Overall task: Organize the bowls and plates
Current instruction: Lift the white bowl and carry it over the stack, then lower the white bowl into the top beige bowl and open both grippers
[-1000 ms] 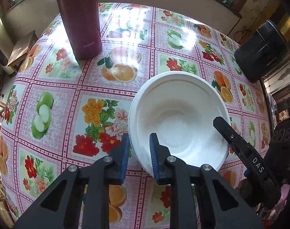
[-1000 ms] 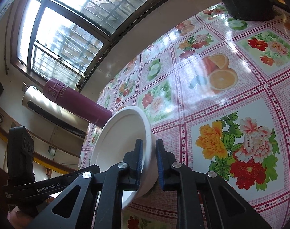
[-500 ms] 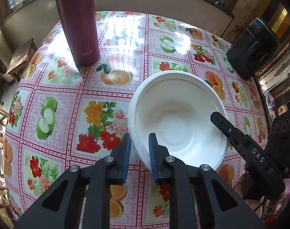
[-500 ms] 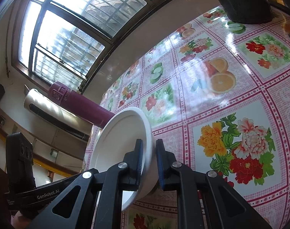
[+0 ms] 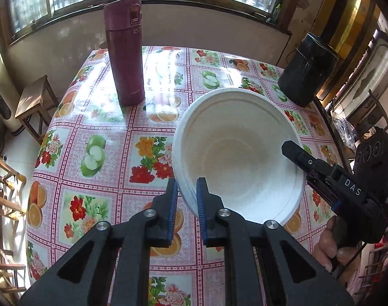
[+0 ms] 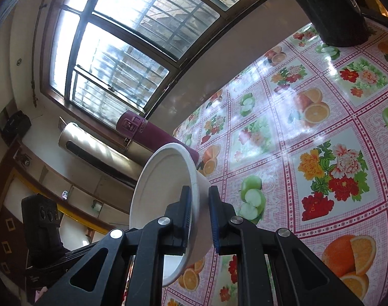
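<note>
Both grippers have lifted the white bowl (image 5: 234, 153) off the flowered surface (image 5: 104, 137) since the earlier frame; left gripper (image 5: 186, 191) and right gripper (image 6: 199, 201) each have fingers clenched on opposite rims, holding it tilted near the maroon flask (image 5: 125, 51)

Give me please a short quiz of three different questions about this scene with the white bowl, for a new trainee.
1. True or false: both hand-held grippers are clamped on the rim of the white bowl.
2. Which object stands upright at the far left of the flowered tablecloth? A) maroon flask B) glass jug C) teapot
3. Fill in: the dark round container stands at the table's far ____ corner in the left wrist view.

Key: 1 true, left hand-held gripper and right hand-held gripper; 2 A; 3 right.
</note>
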Demonstrator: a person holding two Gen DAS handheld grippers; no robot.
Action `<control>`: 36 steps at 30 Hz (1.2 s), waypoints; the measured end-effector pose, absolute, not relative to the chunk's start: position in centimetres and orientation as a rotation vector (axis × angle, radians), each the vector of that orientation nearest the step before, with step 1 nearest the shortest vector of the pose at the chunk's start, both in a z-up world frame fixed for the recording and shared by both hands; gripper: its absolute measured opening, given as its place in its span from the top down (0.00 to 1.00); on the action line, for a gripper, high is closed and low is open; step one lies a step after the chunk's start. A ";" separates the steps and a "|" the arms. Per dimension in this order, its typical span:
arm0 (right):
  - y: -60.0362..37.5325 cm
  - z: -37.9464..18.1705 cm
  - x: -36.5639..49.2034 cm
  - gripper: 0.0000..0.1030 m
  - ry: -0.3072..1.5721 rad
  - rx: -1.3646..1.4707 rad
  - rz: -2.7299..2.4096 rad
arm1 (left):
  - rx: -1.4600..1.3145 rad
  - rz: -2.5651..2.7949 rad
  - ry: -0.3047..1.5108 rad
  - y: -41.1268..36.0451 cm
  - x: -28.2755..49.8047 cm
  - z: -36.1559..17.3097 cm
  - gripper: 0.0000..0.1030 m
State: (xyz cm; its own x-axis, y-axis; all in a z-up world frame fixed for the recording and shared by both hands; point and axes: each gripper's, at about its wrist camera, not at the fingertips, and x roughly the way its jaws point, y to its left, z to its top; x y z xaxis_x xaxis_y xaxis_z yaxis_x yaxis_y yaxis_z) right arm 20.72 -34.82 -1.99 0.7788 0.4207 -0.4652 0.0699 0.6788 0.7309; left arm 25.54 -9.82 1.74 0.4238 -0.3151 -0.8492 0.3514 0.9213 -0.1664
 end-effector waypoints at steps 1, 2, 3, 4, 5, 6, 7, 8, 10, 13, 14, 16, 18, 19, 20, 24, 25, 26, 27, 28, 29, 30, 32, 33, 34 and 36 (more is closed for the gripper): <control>-34.3 -1.5 20.2 0.87 0.656 0.812 0.230 | 0.035 -0.417 1.046 -9.2 25.0 2.3 0.88; -33.7 -0.9 19.6 0.87 0.647 0.808 0.247 | 0.031 -0.418 1.037 -8.4 24.3 2.8 0.88; -33.0 -0.4 19.0 0.86 0.637 0.804 0.263 | 0.026 -0.417 1.027 -7.6 23.7 3.3 0.88; -32.3 0.1 18.3 0.86 0.629 0.799 0.277 | 0.025 -0.416 1.017 -6.8 23.0 3.8 0.88; -31.5 0.6 17.7 0.86 0.624 0.796 0.291 | 0.026 -0.414 1.008 -6.1 22.3 4.4 0.88; -30.7 1.0 17.0 0.86 0.618 0.797 0.306 | 0.026 -0.413 0.998 -5.1 21.5 4.8 0.88; -29.9 1.4 16.4 0.86 0.611 0.797 0.322 | 0.025 -0.410 0.989 -4.3 20.9 5.3 0.88; -29.1 1.7 15.8 0.85 0.605 0.798 0.339 | 0.023 -0.406 0.981 -3.3 20.0 5.7 0.88; -27.5 2.3 14.5 0.85 0.603 0.797 0.375 | 0.012 -0.401 0.966 -1.4 18.4 6.6 0.88; -24.8 3.0 12.8 0.85 0.617 0.774 0.427 | -0.004 -0.383 0.939 1.6 15.9 7.6 0.88; -23.7 3.1 12.2 0.85 0.628 0.757 0.442 | -0.008 -0.376 0.930 2.5 15.1 7.8 0.88; -21.6 3.3 11.0 0.85 0.648 0.728 0.469 | -0.022 -0.360 0.919 4.4 13.6 8.0 0.88; -19.5 3.1 10.0 0.85 0.671 0.702 0.494 | -0.031 -0.346 0.914 6.2 12.3 8.0 0.88; -18.5 3.0 9.6 0.85 0.683 0.690 0.503 | -0.041 -0.339 0.917 7.0 11.8 7.9 0.88; -17.7 2.8 9.2 0.85 0.695 0.682 0.512 | -0.048 -0.331 0.919 7.8 11.3 7.7 0.88; -14.2 1.8 7.9 0.85 0.748 0.640 0.540 | -0.061 -0.307 0.923 10.2 9.4 6.6 0.88; -13.5 1.4 7.6 0.85 0.763 0.629 0.546 | -0.063 -0.301 0.925 10.8 9.0 6.3 0.88; -12.8 1.0 7.4 0.85 0.780 0.617 0.551 | -0.066 -0.296 0.928 11.4 8.5 5.9 0.88; -12.2 0.7 7.1 0.85 0.792 0.602 0.555 | -0.075 -0.291 0.933 12.2 8.0 5.5 0.88; -11.6 0.4 6.9 0.85 0.802 0.585 0.558 | -0.085 -0.287 0.939 12.6 7.6 5.1 0.88; -10.9 0.0 6.4 0.85 0.814 0.569 0.560 | -0.092 -0.283 0.945 13.1 7.3 4.6 0.88; -10.4 -0.3 6.1 0.84 0.826 0.554 0.562 | -0.098 -0.281 0.950 13.5 7.0 4.2 0.88; -9.4 -0.9 5.6 0.84 0.842 0.523 0.564 | -0.115 -0.279 0.965 14.2 6.5 3.2 0.88; -9.1 -1.1 5.3 0.83 0.845 0.506 0.559 | -0.123 -0.280 0.973 14.5 6.1 2.7 0.88; -8.6 -1.3 5.0 0.83 0.847 0.490 0.555 | -0.130 -0.280 0.982 14.7 5.9 2.2 0.88; -8.1 -1.9 4.7 0.83 0.857 0.458 0.542 | -0.140 -0.283 0.999 14.9 5.6 1.1 0.88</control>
